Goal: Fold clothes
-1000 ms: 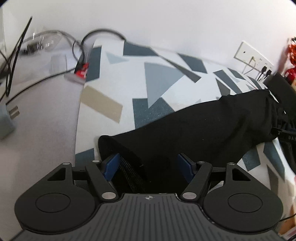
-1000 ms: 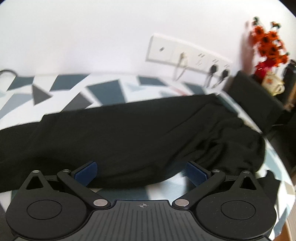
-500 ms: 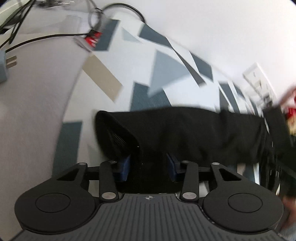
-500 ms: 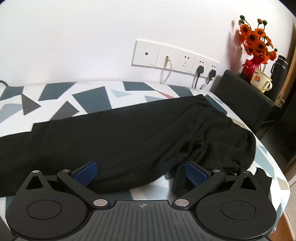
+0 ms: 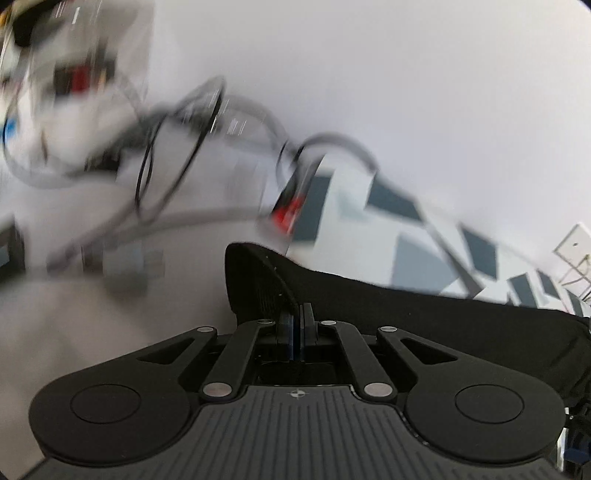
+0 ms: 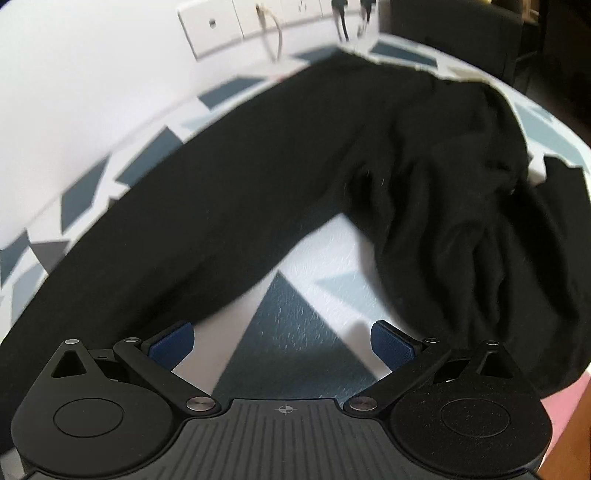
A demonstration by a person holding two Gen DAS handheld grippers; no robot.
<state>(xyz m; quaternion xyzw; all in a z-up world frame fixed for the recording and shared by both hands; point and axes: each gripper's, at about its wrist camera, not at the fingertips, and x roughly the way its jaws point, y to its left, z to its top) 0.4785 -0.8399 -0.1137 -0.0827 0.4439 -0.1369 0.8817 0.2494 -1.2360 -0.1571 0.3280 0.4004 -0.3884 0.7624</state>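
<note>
A black garment (image 6: pixel 295 155) lies stretched across a table covered by a white cloth with grey and blue shapes (image 6: pixel 295 325). It bunches into folds at the right (image 6: pixel 480 229). In the left wrist view my left gripper (image 5: pixel 297 325) is shut on the ribbed cuff end of the black garment (image 5: pixel 266 280), lifted off the cloth. My right gripper (image 6: pixel 282 341) is open just above the patterned cloth, in the gap under the garment's bend. Nothing sits between its blue pads (image 6: pixel 391 343).
Blurred cables (image 5: pixel 177 147) and a red-tipped plug (image 5: pixel 288 218) lie on the grey surface past the cloth's left end. Wall sockets with plugged leads (image 6: pixel 266 22) sit behind the table. A dark box (image 6: pixel 461 22) stands at the far right.
My left gripper closed on the garment's cuff, then lifted and rolled with it. My right gripper tipped downward and rolled, coming close over the cloth, still open.
</note>
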